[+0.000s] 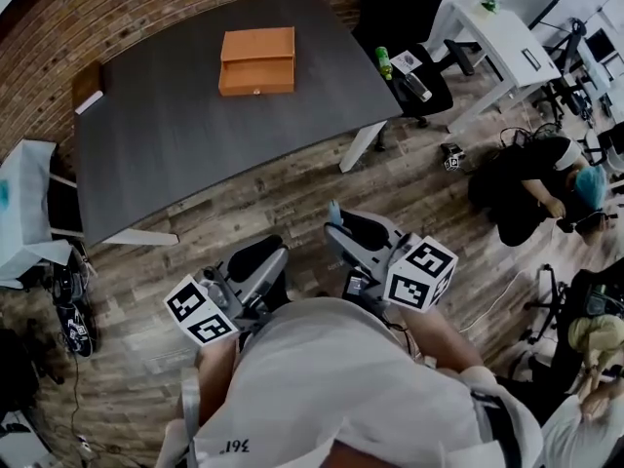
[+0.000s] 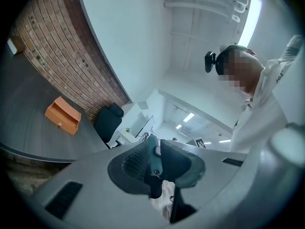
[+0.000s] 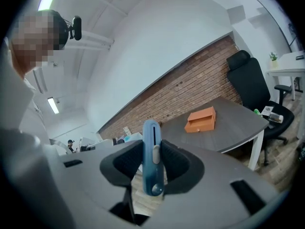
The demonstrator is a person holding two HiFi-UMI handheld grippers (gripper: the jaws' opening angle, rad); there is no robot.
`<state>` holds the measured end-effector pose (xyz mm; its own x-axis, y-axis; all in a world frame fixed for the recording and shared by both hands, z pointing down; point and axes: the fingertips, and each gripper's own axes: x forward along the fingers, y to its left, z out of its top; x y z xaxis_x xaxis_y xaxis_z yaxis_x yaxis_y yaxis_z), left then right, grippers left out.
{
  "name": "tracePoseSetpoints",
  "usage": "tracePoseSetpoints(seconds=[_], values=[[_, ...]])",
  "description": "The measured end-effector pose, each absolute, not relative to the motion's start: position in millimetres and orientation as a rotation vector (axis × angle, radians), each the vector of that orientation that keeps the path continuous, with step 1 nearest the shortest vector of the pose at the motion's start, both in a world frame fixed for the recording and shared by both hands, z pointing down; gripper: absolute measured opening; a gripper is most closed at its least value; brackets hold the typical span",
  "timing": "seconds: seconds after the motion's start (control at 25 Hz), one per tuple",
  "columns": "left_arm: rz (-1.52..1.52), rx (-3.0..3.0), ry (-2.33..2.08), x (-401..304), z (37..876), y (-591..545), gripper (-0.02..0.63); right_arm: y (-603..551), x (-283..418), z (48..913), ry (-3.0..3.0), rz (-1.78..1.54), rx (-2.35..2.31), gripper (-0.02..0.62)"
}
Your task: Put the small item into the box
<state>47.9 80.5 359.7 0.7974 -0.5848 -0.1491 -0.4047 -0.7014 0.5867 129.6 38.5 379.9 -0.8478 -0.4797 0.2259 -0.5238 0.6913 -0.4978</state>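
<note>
The orange box point(image 1: 257, 61) with a small drawer knob stands on the dark grey table point(image 1: 175, 135), far from me; it also shows as the orange box point(image 3: 201, 119) and the orange box point(image 2: 62, 115). My right gripper point(image 1: 341, 230) is shut on a slim blue item point(image 3: 151, 156) with a slider, held upright between the pads; the blue tip point(image 1: 334, 209) sticks out. My left gripper point(image 1: 255, 261) is over the wood floor, with a slim teal item point(image 2: 153, 157) pinched between its pads. Both grippers are well short of the table.
A black office chair point(image 1: 402, 13) with a green bottle point(image 1: 384, 62) stands at the table's far right corner. A white desk point(image 1: 499, 33) lies beyond it. A person point(image 1: 534, 185) crouches on the floor at right. A white cabinet point(image 1: 24, 208) is at left.
</note>
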Motion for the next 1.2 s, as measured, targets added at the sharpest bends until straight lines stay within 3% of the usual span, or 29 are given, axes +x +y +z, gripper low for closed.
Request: tracePoseSetpoints(seconds=[0.48,1.2], values=[[-0.382,2.473,-0.644,-27.0,355.9,-5.7,0.075,-44.4,54.1,368.8,-2.788,0.855,0.95,0.133],[-0.391,2.467,-0.636,-115.4,360.9,-45.4,0.075,-90.5,-33.7,366.7,-2.782,0.82,0.955,0.133]])
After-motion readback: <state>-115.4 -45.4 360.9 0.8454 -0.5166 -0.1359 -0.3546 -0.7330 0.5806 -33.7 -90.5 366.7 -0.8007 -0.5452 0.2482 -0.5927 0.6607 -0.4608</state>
